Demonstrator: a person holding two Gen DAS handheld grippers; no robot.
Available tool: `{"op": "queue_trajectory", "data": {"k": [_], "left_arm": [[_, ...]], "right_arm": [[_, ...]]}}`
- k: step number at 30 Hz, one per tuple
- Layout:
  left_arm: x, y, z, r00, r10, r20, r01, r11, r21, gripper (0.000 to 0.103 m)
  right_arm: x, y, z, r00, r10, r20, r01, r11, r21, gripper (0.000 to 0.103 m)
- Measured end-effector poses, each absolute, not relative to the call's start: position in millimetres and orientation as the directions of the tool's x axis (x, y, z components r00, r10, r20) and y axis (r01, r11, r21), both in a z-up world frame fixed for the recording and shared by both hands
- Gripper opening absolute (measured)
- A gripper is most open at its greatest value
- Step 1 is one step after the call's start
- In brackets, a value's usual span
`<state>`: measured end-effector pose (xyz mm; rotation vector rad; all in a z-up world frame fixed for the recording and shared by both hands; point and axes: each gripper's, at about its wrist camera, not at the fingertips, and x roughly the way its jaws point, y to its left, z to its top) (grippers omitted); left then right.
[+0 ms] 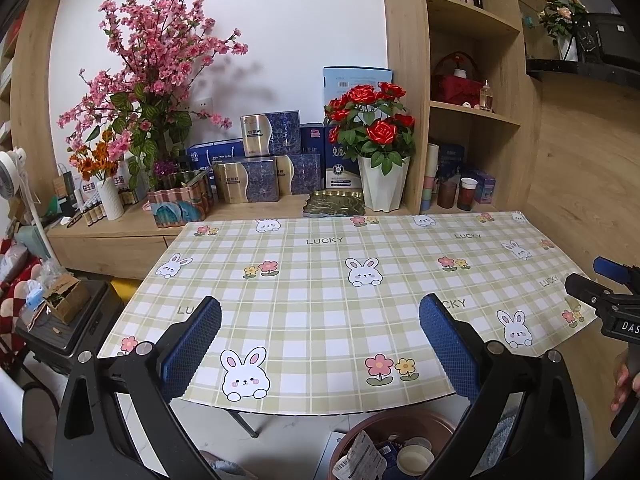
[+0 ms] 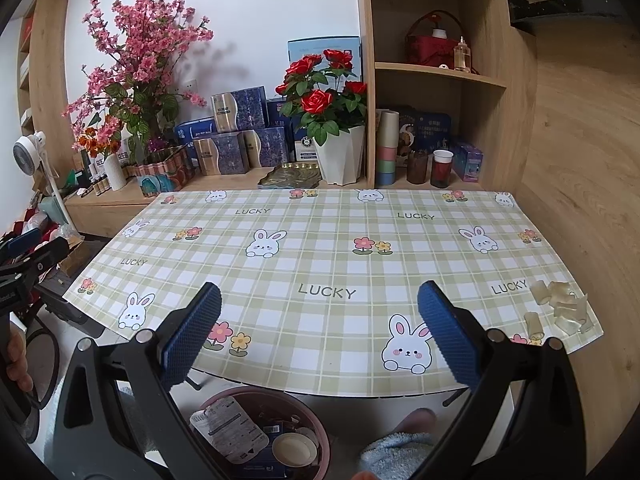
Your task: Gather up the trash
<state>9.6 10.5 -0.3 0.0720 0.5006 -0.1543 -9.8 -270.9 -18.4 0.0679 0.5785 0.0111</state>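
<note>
Right gripper (image 2: 320, 332) spread, empty | left gripper (image 1: 320, 344) spread, empty | translucent scraps (image 2: 560, 310) at table (image 2: 320, 216) front-right corner, right of right gripper, nearer arm | bin (image 2: 308, 404) below front edge

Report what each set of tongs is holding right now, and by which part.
Nothing is held. The left tongs and the right tongs both stand open and empty above the table; the bin sits below its near edge.
</note>
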Motion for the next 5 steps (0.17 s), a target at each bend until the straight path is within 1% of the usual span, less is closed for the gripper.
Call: {"op": "queue_trajectory", "data": {"k": [5], "left_arm": [[8.5, 10.8, -0.7, 0.868, -0.123, -0.481, 0.161, 0.986, 0.038, 0.097]], "right_arm": [[-10.4, -270.5, -19.0, 0.836, 0.025, -0.548, 0.014, 0.998, 0.066, 0.097]]}}
